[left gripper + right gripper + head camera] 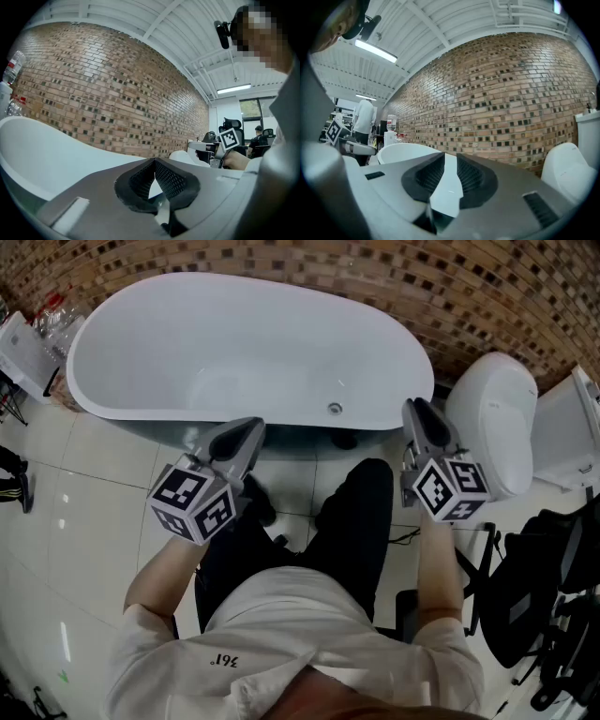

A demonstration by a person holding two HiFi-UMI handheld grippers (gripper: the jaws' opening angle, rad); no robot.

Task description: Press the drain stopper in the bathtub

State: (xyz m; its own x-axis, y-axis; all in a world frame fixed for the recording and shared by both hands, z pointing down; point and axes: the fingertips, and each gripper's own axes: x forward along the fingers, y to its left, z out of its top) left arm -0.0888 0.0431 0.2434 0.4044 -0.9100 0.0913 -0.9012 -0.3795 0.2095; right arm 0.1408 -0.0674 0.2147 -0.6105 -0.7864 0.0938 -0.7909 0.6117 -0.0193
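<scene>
Person: standing at the tub's near side, with black trousers (356,521) showing below a pale shirt.
Left gripper (251,427): hovering just short of the tub's near rim. Its pads (171,180) are meeting at the tips, with only a thin wedge of light behind them, and are holding nothing.
Right gripper (415,409): hanging by the right end of the rim. Its pads (472,176) are standing slightly apart and gripping nothing.
Bathtub (281,324): white and oval, sitting on pale floor tiles (84,512).
Drain stopper (335,409): showing as a small round metal disc inside the tub near the front wall. It is lying between the two grippers, and neither is touching it.
Toilet (492,423): standing just right of the tub.
Brick wall (375,277): running behind the tub.
</scene>
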